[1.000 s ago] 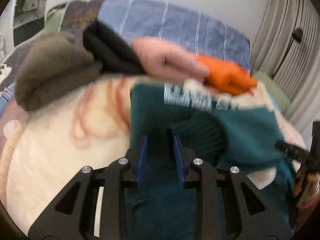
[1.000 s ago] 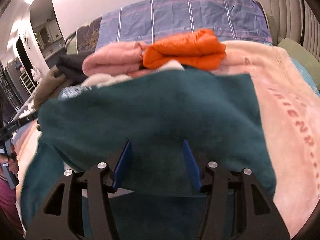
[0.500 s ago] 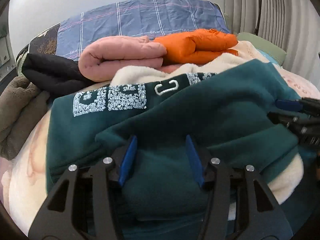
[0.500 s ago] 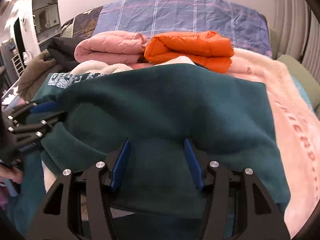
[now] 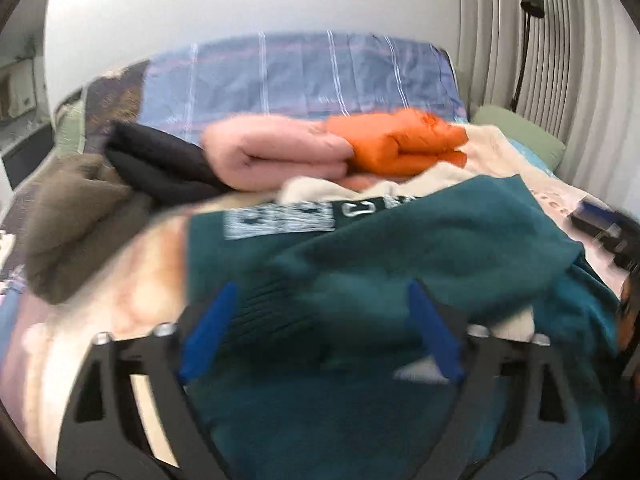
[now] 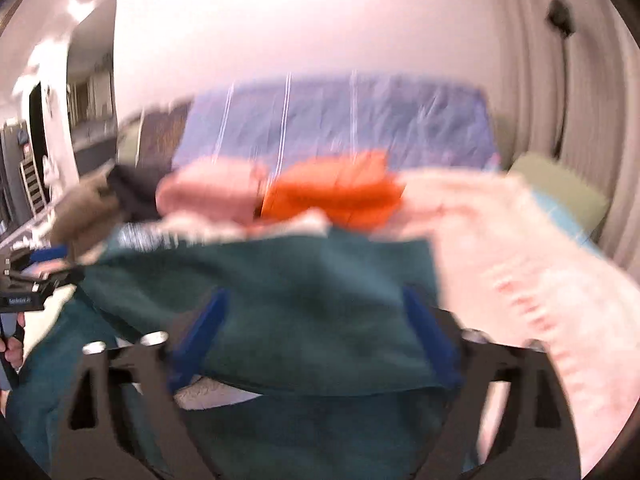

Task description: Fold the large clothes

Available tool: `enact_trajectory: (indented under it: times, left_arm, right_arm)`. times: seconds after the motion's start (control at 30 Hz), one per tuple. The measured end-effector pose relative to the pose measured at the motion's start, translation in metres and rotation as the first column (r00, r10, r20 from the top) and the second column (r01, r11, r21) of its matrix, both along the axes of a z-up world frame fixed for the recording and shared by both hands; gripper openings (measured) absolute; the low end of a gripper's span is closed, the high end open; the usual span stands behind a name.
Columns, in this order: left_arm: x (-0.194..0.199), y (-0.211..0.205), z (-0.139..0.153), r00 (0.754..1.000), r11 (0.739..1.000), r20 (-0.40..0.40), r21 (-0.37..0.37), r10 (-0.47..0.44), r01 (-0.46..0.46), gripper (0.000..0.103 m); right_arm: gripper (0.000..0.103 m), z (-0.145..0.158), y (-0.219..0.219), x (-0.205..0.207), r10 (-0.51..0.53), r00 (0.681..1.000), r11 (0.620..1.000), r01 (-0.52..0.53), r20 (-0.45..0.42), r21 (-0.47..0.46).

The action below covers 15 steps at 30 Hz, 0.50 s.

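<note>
Both pairs of jaws are seen spread wide and are opening at this moment. On the left gripper (image 5: 320,332) the 2 blue fingers (image 5: 208,336) stand far apart with the teal sweatshirt (image 5: 420,248) lying between them, and no pad is pressed on the cloth. On the right gripper (image 6: 316,332) the blue pads (image 6: 430,340) are likewise held apart, a folded edge of the teal sweatshirt (image 6: 288,292) is seen between them, and nothing is gripped.

The sweatshirt is spread on the pale pink blanket (image 6: 500,264), folded over on itself, with white fleece lining (image 6: 208,394) showing beneath its near edge and white lettering (image 5: 280,220) showing on its far part. Both views are blurred by motion.

Behind the sweatshirt, 2 folded items are stacked side by side: a pink quilted one (image 5: 276,156) and, touching it, an orange one (image 5: 400,144). Beside the pink one a black garment (image 5: 160,160) is laid, and beyond that a brown one (image 5: 72,208). Behind these a blue checked cover (image 5: 304,76) is seen. A green pillow (image 5: 520,132) lies past the orange item, near the ribbed curtain (image 5: 560,60).
</note>
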<state>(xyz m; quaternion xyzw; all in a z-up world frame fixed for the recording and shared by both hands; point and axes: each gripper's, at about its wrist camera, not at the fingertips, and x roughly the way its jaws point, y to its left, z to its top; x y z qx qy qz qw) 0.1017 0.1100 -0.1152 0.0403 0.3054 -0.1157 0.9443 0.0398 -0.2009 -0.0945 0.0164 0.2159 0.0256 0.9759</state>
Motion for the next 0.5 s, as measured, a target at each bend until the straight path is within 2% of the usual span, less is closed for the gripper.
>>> enact_trajectory:
  times: [0.03,0.1,0.17,0.27,0.33,0.4,0.43,0.5]
  left_arm:
    - [-0.010,0.009,0.003,1.000,1.000,0.001,0.008,0.004,-0.004,0.094]
    - [-0.032,0.033,0.002,0.999,1.000,-0.024,0.015,0.027,-0.026,0.095]
    - [-0.050,0.051,-0.004,0.997,0.999,-0.067,-0.003,0.032,-0.032,0.095]
    - [-0.079,0.078,-0.026,0.986,0.999,-0.161,-0.035,0.034,-0.041,0.095]
    - [-0.095,0.090,-0.040,0.978,0.997,-0.207,-0.072,0.019,-0.034,0.095]
    - [-0.108,0.096,-0.054,0.966,0.990,-0.258,-0.139,-0.024,-0.012,0.095]
    - [-0.112,0.095,-0.058,0.960,0.987,-0.276,-0.161,-0.050,0.005,0.095]
    - [-0.119,0.088,-0.066,0.949,0.982,-0.297,-0.185,-0.101,0.046,0.095]
  right_arm:
    - [0.102,0.010,-0.012,-0.018,-0.006,0.999,1.000,0.006,0.038,0.007]
    - [0.102,0.015,-0.030,-0.033,-0.014,1.000,1.000,0.014,0.013,0.012]
    - [0.102,0.006,-0.053,-0.043,-0.012,0.995,0.999,0.015,-0.094,0.034]
    - [0.099,-0.021,-0.087,-0.062,-0.069,0.973,0.993,0.087,-0.221,0.074]
    - [0.084,-0.043,-0.106,-0.075,-0.081,0.949,0.983,0.128,-0.306,0.136]
    - [0.065,-0.064,-0.124,-0.090,-0.057,0.926,0.956,0.158,-0.373,0.248]
    - [0.062,-0.075,-0.131,-0.099,-0.025,0.918,0.934,0.162,-0.395,0.317]
    - [0.061,-0.089,-0.130,-0.114,0.014,0.913,0.916,0.152,-0.408,0.372]
